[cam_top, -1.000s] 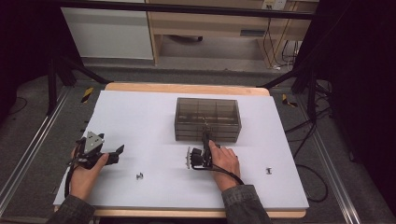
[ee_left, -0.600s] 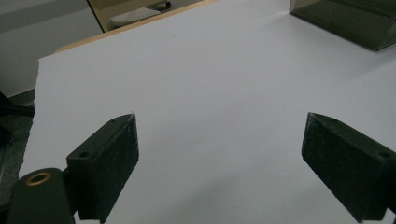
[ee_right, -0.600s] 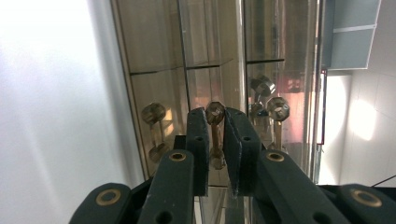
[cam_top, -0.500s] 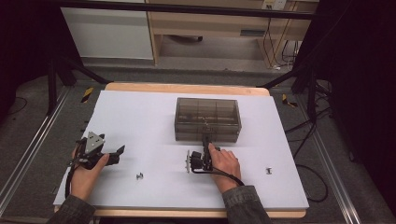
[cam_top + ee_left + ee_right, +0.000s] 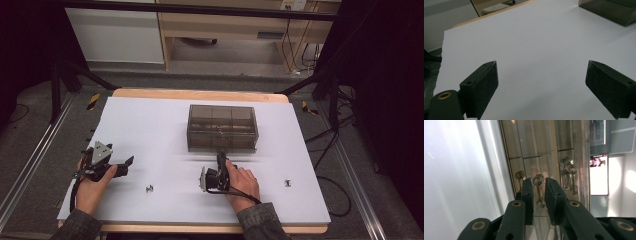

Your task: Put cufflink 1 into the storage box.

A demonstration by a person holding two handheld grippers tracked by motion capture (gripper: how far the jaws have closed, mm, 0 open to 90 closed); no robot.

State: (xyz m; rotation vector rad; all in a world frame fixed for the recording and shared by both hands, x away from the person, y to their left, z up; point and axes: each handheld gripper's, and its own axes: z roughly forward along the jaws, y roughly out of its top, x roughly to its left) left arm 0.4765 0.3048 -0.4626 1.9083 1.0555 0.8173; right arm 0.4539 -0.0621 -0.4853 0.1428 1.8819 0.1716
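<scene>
A smoky clear box [image 5: 222,127] with compartments stands mid-board. My right gripper [image 5: 219,159] lies on its side just in front of the box's near wall, held by a hand [image 5: 242,182]. In the right gripper view its jaws [image 5: 539,180] stand a narrow gap apart and have just been opening. A screw [image 5: 540,201] shows through that gap, seemingly behind the clear wall [image 5: 536,145] with other screws [image 5: 567,163], and nothing is pressed by the pads. My left gripper [image 5: 128,167] rests at the board's left, wide open [image 5: 542,62] over bare white board.
Two small loose screws lie on the white board [image 5: 150,130], one [image 5: 149,189] between the hands and one [image 5: 287,183] at the right. The box corner [image 5: 614,10] shows far off in the left gripper view. Cables and stand legs flank the table.
My right gripper and hand have drawn back a little from the box front toward the near edge. The left gripper has stayed put.
</scene>
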